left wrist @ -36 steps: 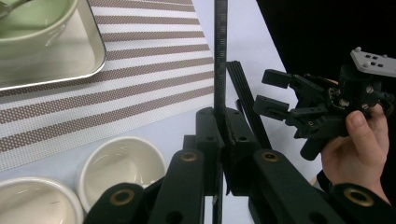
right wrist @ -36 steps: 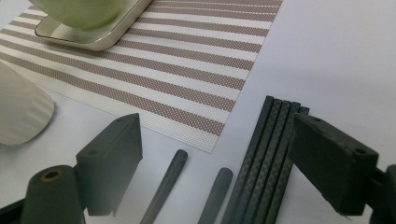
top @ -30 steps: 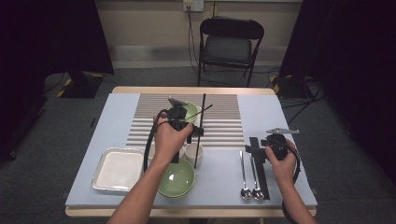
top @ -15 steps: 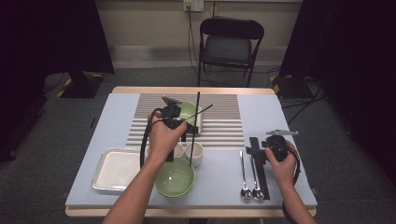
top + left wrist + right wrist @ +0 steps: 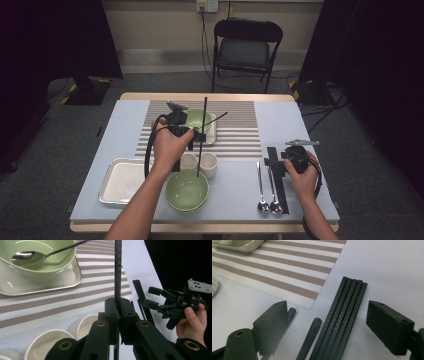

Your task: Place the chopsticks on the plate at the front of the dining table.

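Clamped jaws of the left gripper (image 5: 192, 134) pinch one black chopstick (image 5: 202, 135), its long axis running up toward the tray's green bowl (image 5: 196, 119). Right gripper (image 5: 327, 322), jaws spread, hovers over the remaining chopsticks (image 5: 342, 315), which lie lengthwise between them.

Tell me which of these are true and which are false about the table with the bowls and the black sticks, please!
1. The left gripper is shut on a black chopstick. True.
2. The right gripper is shut tight on the spoons. False: its jaws stand open over the black chopsticks on the table.
3. A spoon lies in the green bowl on the far tray. True.
4. The near green bowl has a spoon in it. False: it looks empty.
5. Two spoons lie on the table near the right gripper. True.
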`<state>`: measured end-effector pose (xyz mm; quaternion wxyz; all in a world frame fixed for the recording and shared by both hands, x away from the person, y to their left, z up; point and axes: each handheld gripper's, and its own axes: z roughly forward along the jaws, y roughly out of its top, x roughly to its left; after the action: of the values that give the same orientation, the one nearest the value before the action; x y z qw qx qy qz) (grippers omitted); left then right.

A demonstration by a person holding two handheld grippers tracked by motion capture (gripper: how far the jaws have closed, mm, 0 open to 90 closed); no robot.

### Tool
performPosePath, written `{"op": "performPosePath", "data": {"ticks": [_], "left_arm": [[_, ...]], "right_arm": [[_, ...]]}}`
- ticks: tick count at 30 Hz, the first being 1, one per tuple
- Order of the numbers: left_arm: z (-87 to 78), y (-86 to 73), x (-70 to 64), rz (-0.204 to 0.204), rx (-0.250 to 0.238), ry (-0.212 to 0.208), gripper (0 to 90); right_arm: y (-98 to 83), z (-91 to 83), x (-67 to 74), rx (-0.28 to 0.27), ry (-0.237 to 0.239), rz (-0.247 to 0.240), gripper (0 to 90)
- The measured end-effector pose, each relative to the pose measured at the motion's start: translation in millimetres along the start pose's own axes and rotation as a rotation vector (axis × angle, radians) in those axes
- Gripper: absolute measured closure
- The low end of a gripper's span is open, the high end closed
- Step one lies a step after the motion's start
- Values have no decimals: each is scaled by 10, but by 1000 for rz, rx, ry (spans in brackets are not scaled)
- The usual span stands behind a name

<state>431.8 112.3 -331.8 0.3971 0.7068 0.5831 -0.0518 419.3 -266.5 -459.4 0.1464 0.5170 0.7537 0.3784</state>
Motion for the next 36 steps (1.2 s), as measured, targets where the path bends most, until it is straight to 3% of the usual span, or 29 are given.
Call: {"op": "performPosePath", "data": {"ticks": [9,16,23,33,36], "left_arm": [[-44,6,49,-8,-5,3,863],[-77,11,88,-17,-10,4,863],[-97,21,110,-25,-14,5,863],[-143,29,140,-24,-16,22,863],[-159,28,163,-29,-17,23,863]], "right_arm": [[-27,39,-4,24,-19,-8,165],[-56,78,-3,55,-47,-53,163],[-77,79,-7,51,-52,-58,158],[-132,104,65,49,-101,-144,149],[-144,101,62,42,-97,-148,150]]}}
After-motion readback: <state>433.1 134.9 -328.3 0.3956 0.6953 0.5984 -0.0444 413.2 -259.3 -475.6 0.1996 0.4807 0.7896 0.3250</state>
